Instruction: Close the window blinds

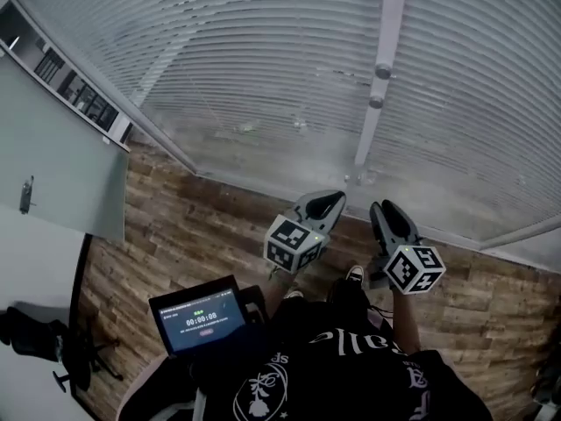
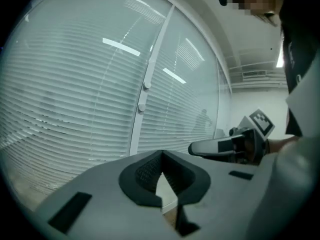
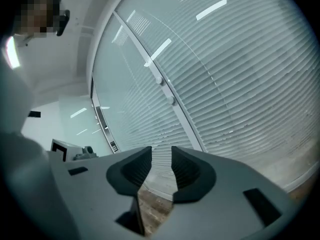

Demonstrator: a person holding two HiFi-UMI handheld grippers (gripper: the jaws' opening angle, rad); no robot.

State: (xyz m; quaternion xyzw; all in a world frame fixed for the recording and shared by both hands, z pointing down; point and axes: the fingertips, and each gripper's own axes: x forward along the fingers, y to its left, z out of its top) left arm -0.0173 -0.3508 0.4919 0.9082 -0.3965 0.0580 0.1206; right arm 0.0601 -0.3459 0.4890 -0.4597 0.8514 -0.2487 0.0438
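Floor [image 1: 193, 226]: wood-look planks in mixed browns, running up to the glazing.
Window [image 2: 75, 84]: tall glazed panels, with the pale horizontal slats of the window blinds [image 1: 263, 51] across them.
Mullion [image 1: 379, 86]: white upright post between two panels.
Wall [image 1: 53, 156]: plain grey panel, at left.
Light [image 2: 121, 47]: bright strips mirrored in the glass.
Chair [image 1: 35, 336]: dark, only partly in view.

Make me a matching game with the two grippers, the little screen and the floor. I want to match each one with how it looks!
Things:
1. left gripper
2. right gripper
3. screen
4. floor

How it looks:
A. brown wooden planks
B. jaws apart, nothing between them
C. jaws shut together, nothing between them
D. lit up

Pairs: 1-C, 2-B, 3-D, 4-A
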